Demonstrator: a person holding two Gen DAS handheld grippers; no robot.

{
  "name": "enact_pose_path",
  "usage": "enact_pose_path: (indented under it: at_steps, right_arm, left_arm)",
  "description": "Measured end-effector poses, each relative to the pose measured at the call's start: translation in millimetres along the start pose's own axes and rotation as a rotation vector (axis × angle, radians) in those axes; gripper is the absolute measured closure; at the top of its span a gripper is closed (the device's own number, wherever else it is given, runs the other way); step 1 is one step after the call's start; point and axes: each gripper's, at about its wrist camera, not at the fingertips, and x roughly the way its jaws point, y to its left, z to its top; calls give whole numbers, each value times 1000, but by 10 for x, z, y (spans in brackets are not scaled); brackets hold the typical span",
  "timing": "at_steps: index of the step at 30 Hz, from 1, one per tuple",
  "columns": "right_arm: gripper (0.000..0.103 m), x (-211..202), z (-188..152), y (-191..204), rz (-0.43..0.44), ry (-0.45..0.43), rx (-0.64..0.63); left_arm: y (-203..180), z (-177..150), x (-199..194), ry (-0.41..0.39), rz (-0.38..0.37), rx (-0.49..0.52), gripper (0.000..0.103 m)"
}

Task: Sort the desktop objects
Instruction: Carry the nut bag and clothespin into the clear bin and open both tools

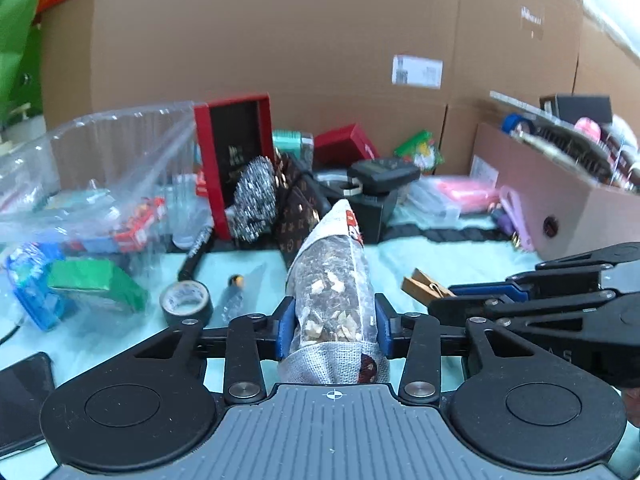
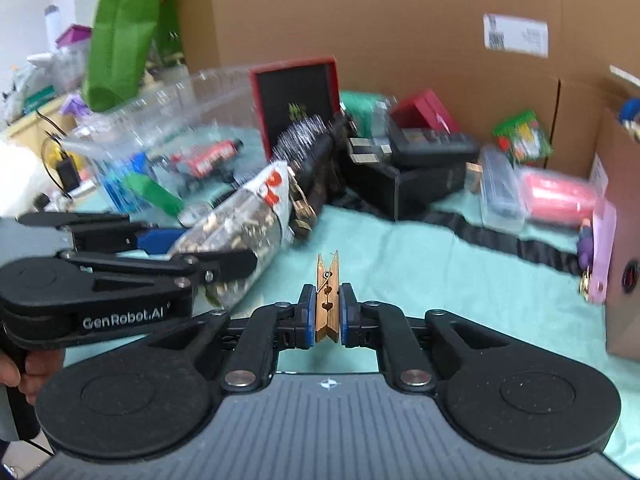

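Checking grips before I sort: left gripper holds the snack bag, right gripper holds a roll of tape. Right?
Not quite. The right gripper holds a wooden clothespin, as the right wrist view shows. The tape lies on the table. The left gripper does hold the snack bag.

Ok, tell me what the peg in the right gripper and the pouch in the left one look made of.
Peg: bare, unvarnished-looking wood, tan with visible grain, plus a thin wire spring. Pouch: apparently clear plastic film, contents showing through, with matte woven-textured ends, possibly paper or fabric.
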Motion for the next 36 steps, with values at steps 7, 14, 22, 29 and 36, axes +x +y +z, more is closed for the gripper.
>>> enact_pose_path:
  at_steps: [7,14,22,29,36]
  right_arm:
    - [90,-178,396,209,102,-105,-41]
    - [90,-149,936,629,209,-193,-142]
    - [89,254,1419,1052,263,-196,-209]
    - [89,733,1600,1292,263,-140,-228]
    - [89,1143,1634,1394,226,-83,-228]
  left_arm:
    - [183,321,-529,-156,-2,-12,63]
    - [609,732,-872,-265,71,-57,63]
    - [1235,1056,-800,-273,167,-120,62]
    - [1760,1172,-466,-232,174,-204,62]
    - [2085,1265,-98,-188,190,-249,62]
